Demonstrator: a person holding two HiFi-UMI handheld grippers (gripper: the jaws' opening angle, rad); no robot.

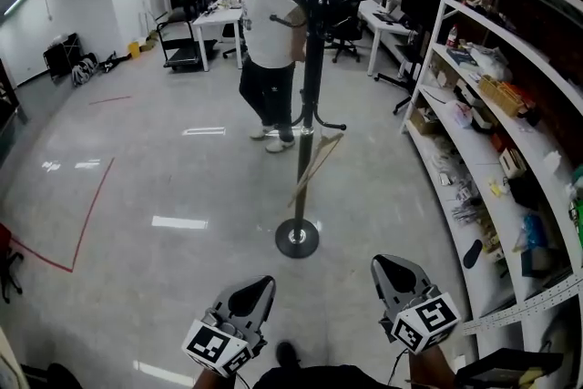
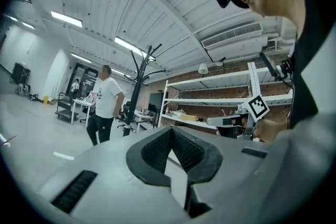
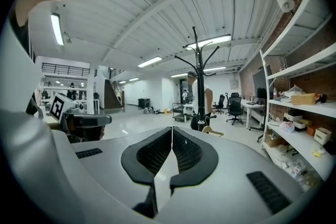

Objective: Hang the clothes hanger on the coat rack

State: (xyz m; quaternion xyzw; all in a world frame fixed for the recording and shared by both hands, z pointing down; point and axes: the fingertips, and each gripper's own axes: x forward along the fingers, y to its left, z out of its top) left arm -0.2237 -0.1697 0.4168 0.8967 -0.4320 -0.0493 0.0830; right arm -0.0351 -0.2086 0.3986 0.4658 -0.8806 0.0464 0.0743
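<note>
Head view shows the wooden clothes hanger (image 1: 319,161) hanging tilted at a low arm of the black coat rack (image 1: 312,59), above its round base. Well short of the rack, the left gripper (image 1: 253,291) and right gripper (image 1: 393,273) each have their jaws pressed together on nothing. A person in a white shirt (image 1: 269,23) stands just behind the rack, with white shelving (image 1: 510,41) along the right.

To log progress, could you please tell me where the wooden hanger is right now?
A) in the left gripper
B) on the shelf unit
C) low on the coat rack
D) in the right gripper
C: the wooden hanger sits low against the coat rack pole, while the left gripper and right gripper are both shut and empty.
</note>
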